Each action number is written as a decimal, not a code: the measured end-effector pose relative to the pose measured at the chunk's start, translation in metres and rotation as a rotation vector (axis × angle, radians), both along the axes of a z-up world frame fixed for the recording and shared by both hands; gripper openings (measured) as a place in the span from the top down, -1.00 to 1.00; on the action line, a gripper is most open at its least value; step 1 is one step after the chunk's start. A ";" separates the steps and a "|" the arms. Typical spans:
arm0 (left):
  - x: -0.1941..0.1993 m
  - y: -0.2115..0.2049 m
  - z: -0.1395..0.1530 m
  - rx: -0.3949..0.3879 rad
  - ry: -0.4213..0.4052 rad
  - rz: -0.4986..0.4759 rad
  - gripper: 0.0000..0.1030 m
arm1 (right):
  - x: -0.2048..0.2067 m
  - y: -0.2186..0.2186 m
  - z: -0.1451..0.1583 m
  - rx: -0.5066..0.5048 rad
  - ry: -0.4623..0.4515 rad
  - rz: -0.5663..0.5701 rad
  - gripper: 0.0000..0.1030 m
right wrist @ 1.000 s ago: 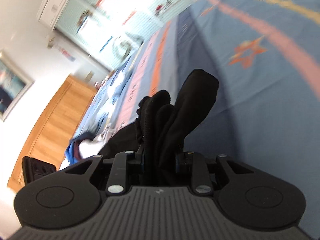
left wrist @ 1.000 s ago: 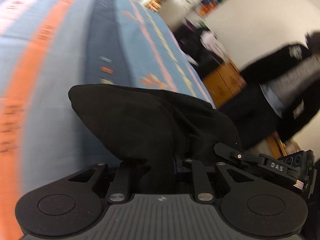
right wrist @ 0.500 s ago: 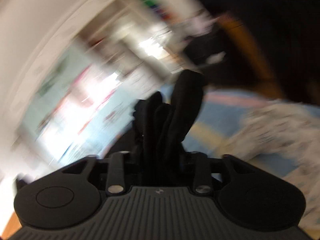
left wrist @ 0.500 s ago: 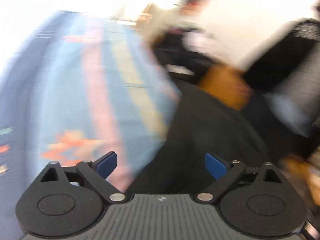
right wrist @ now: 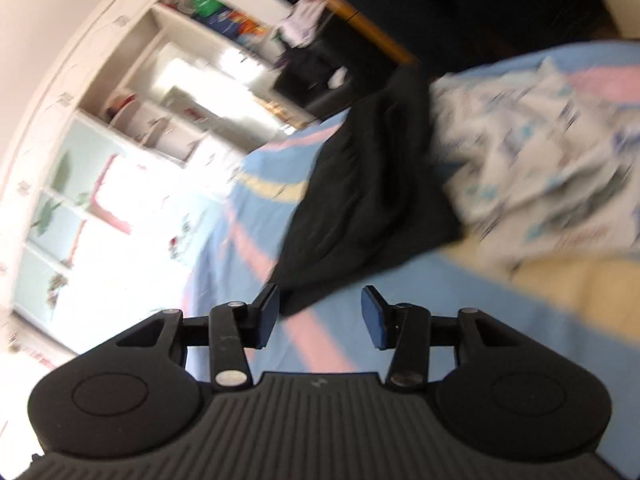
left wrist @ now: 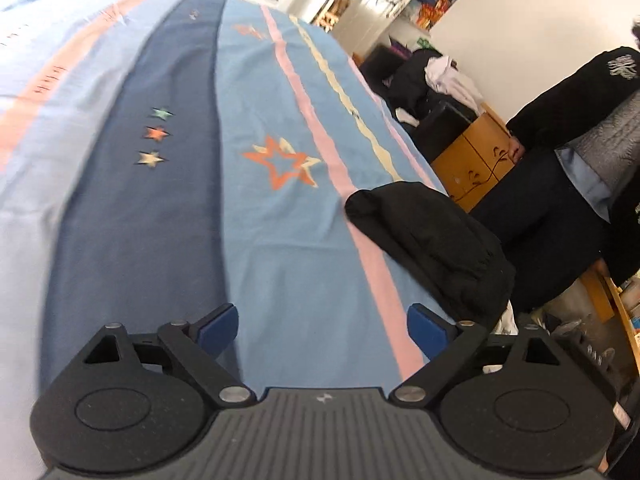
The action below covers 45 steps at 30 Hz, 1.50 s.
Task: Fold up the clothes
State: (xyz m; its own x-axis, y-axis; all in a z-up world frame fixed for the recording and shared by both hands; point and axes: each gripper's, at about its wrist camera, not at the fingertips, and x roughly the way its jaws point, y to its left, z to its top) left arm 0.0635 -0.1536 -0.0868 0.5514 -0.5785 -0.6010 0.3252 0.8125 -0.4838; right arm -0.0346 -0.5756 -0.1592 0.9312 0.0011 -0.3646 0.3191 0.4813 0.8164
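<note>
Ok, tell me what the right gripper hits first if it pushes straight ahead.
Probably the black garment: its near corner lies just beyond the open right gripper, slightly left of centre. If the gripper passes beside it, the striped bedspread comes first. The blur leaves depth uncertain.

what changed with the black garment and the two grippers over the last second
Both grippers let go: the left gripper opened first, then the right gripper. The black garment dropped from their grasp and now lies in a heap near the edge of the bed. The striped star bedspread looks unchanged.

The folded garment (left wrist: 432, 248) lies on the bedspread (left wrist: 260, 240) near its edge, beside a crumpled cloth (right wrist: 532, 160).
</note>
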 end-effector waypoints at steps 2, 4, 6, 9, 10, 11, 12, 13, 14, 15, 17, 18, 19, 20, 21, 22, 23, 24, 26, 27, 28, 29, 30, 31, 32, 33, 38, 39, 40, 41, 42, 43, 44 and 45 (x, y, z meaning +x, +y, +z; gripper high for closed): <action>-0.024 0.016 0.000 0.024 -0.022 0.001 -0.87 | -0.004 0.016 0.006 0.020 -0.026 0.027 -0.04; -0.049 0.032 0.000 0.048 -0.044 0.003 -0.97 | -0.005 0.030 0.015 0.043 -0.063 0.068 -0.09; -0.062 0.036 0.009 0.097 -0.091 0.010 -0.98 | -0.013 0.048 0.018 0.055 -0.094 0.092 -0.35; -0.082 0.042 0.024 0.172 -0.162 0.021 -0.98 | -0.025 0.068 0.017 0.095 -0.111 0.135 -0.52; -0.087 0.045 0.034 0.181 -0.194 0.025 -0.98 | -0.029 0.074 0.016 0.110 -0.115 0.149 -0.54; -0.093 0.050 0.040 0.185 -0.224 0.029 -0.99 | -0.033 0.078 0.014 0.128 -0.118 0.163 -0.59; -0.098 0.055 0.046 0.187 -0.241 0.037 -0.99 | -0.035 0.080 0.010 0.148 -0.120 0.177 -0.60; -0.102 0.059 0.053 0.190 -0.258 0.045 -0.99 | -0.037 0.082 0.005 0.168 -0.123 0.191 -0.60; -0.107 0.064 0.060 0.193 -0.275 0.052 -0.99 | -0.038 0.083 0.001 0.194 -0.127 0.203 -0.61; -0.111 0.070 0.067 0.190 -0.296 0.064 -0.99 | -0.039 0.082 -0.004 0.225 -0.133 0.214 -0.61; -0.120 0.081 0.078 0.198 -0.344 0.098 -0.99 | -0.050 0.086 -0.007 0.249 -0.131 0.207 -0.61; -0.124 0.085 0.083 0.221 -0.360 0.110 -0.99 | -0.048 0.084 -0.010 0.244 -0.128 0.200 -0.61; -0.129 0.088 0.087 0.258 -0.384 0.117 -0.99 | -0.048 0.084 -0.012 0.236 -0.121 0.196 -0.61; -0.134 0.091 0.092 0.296 -0.409 0.124 -0.99 | -0.048 0.085 -0.014 0.226 -0.111 0.195 -0.61; -0.143 0.093 0.097 0.330 -0.473 0.142 -0.99 | -0.047 0.087 -0.016 0.214 -0.104 0.201 -0.61; -0.153 0.096 0.103 0.363 -0.539 0.160 -0.99 | -0.046 0.089 -0.017 0.201 -0.100 0.212 -0.61; -0.162 0.099 0.108 0.396 -0.604 0.178 -0.99 | -0.046 0.091 -0.019 0.189 -0.092 0.218 -0.61; -0.171 0.103 0.113 0.409 -0.654 0.197 -0.99 | -0.045 0.092 -0.021 0.183 -0.085 0.221 -0.61; -0.188 0.110 0.125 0.423 -0.727 0.215 -0.99 | -0.046 0.097 -0.024 0.165 -0.080 0.229 -0.59; -0.195 0.113 0.130 0.427 -0.755 0.223 -0.99 | -0.046 0.099 -0.023 0.151 -0.078 0.235 -0.59; -0.200 0.116 0.136 0.426 -0.769 0.236 -0.99 | -0.046 0.102 -0.022 0.134 -0.076 0.243 -0.59; -0.205 0.118 0.142 0.434 -0.790 0.253 -0.99 | -0.046 0.105 -0.021 0.119 -0.072 0.249 -0.59; -0.209 0.119 0.147 0.450 -0.822 0.276 -0.99 | -0.044 0.107 -0.021 0.106 -0.066 0.250 -0.59; -0.214 0.118 0.153 0.472 -0.866 0.310 -0.99 | -0.043 0.109 -0.020 0.093 -0.062 0.249 -0.59; -0.220 0.116 0.159 0.510 -0.932 0.352 -0.99 | -0.041 0.111 -0.020 0.082 -0.059 0.248 -0.59; -0.229 0.114 0.163 0.551 -1.011 0.398 -0.99 | -0.040 0.113 -0.019 0.071 -0.053 0.248 -0.59; -0.263 0.097 0.173 0.721 -1.300 0.591 -0.99 | -0.036 0.120 -0.017 0.033 -0.026 0.245 -0.59; -0.266 0.095 0.175 0.736 -1.326 0.614 -0.99 | -0.035 0.121 -0.016 0.028 -0.022 0.245 -0.59; -0.270 0.092 0.176 0.750 -1.352 0.637 -0.99 | -0.034 0.122 -0.016 0.023 -0.017 0.245 -0.59; -0.271 0.090 0.177 0.739 -1.346 0.640 -0.99 | -0.034 0.123 -0.016 0.017 -0.012 0.243 -0.58; -0.271 0.088 0.179 0.726 -1.339 0.643 -0.99 | -0.033 0.124 -0.016 0.012 -0.007 0.242 -0.57; -0.274 0.086 0.180 0.728 -1.359 0.663 -0.99 | -0.032 0.125 -0.016 0.009 -0.003 0.241 -0.57; -0.277 0.084 0.181 0.730 -1.380 0.683 -0.99 | -0.032 0.126 -0.015 0.006 0.000 0.240 -0.57; -0.280 0.082 0.182 0.732 -1.401 0.703 -0.99 | -0.032 0.126 -0.015 0.004 0.003 0.240 -0.57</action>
State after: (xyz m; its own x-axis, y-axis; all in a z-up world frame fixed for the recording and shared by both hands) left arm -0.2164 -0.0713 0.0953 0.8494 0.1349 0.5102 -0.3426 0.8763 0.3386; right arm -0.0670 -0.4495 -0.1742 0.9029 0.2234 -0.3672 0.1989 0.5402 0.8177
